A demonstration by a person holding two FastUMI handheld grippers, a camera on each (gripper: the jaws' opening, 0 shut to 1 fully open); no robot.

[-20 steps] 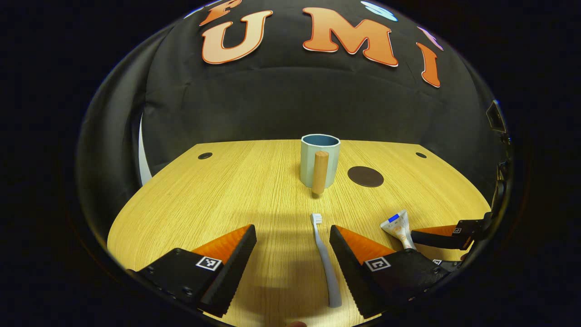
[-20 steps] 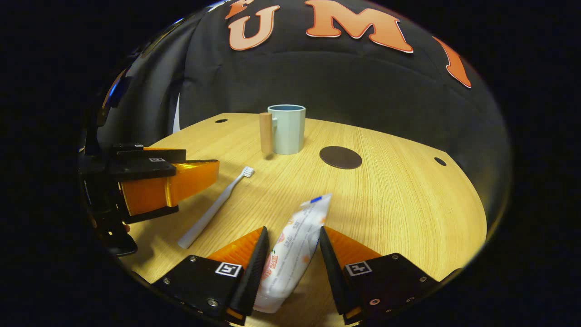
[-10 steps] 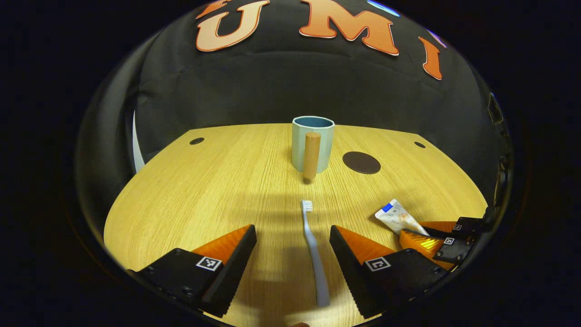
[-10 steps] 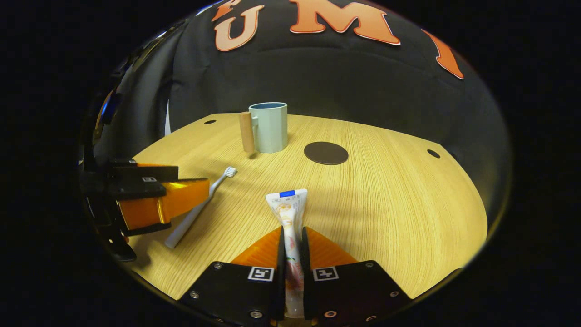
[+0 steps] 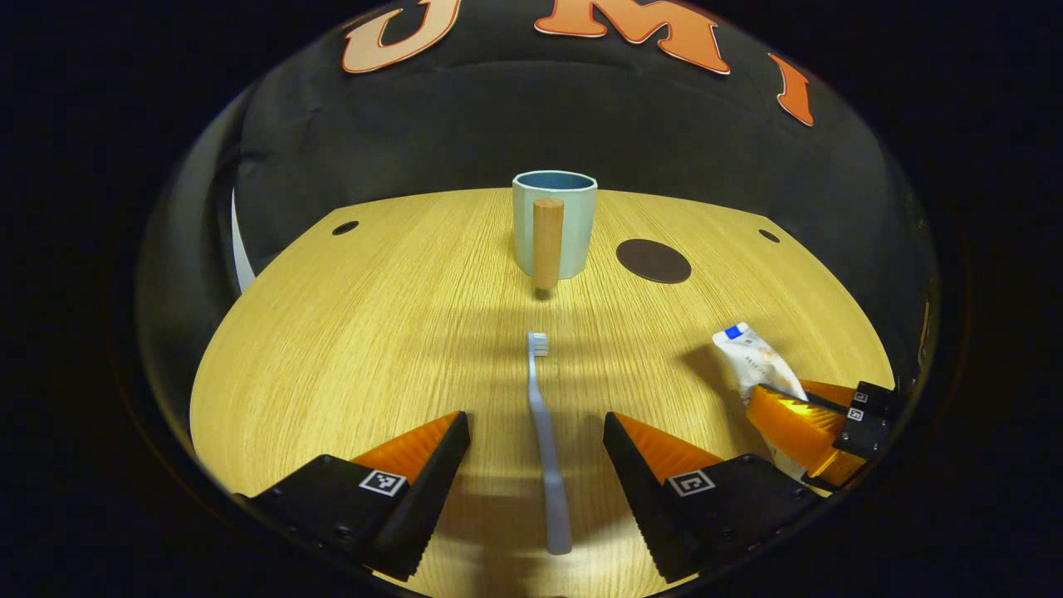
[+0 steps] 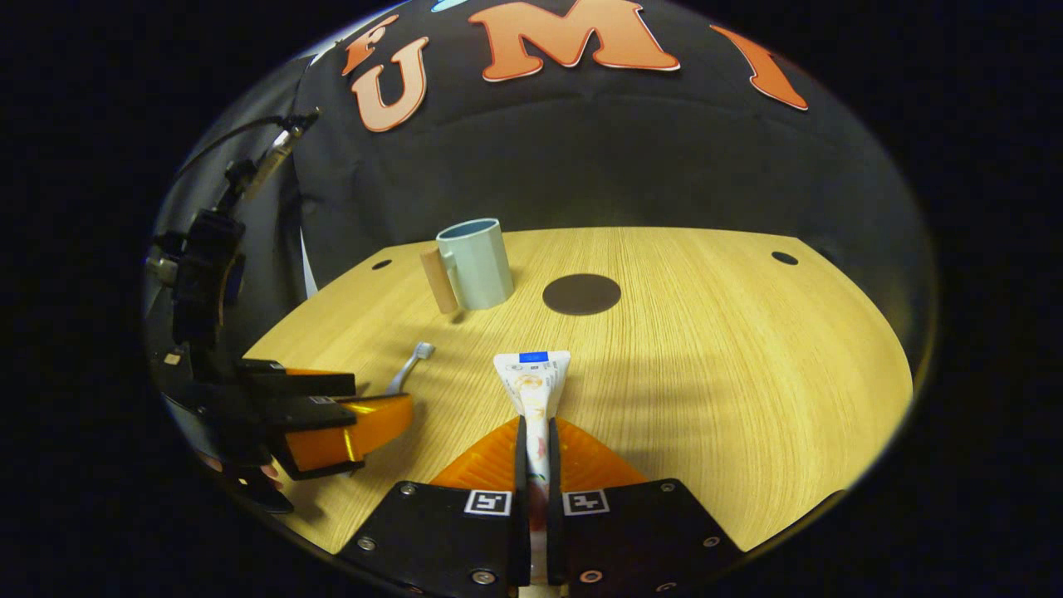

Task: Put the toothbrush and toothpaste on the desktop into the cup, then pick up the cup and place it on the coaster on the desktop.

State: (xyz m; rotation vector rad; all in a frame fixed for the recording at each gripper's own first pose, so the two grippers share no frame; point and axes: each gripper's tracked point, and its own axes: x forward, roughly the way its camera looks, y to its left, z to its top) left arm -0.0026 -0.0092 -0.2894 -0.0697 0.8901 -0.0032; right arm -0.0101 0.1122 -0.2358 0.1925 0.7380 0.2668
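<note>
The desk (image 5: 349, 332) is a bare wooden top in front of the black cloth wall, with small holes near its far corners. The cup (image 5: 555, 223) stands near the middle of the far edge, its wooden handle turned toward me, and the coaster (image 5: 653, 261) lies just beside it on the right, not touching.

Compared with one second ago, my right gripper (image 6: 536, 440) has closed on the toothpaste (image 6: 532, 384): both fingers now press the tube flat, and its crimped end points forward to the cup. In the left gripper view the tube looks tilted up from the desk, so I judge it is already lifted, but I cannot tell this for sure. My left gripper (image 5: 536, 440) has moved so that the toothbrush (image 5: 544, 432) is now centred between its fingers, which are wide apart and do not touch it. The brush lies flat, bristles toward the cup.

So one thing is held and the second is only lined up. The way from both grippers to the cup is free wood. The right gripper is near the right front edge of the desk, and the two grippers are near each other, so I must bring them to the cup one at a time.
</note>
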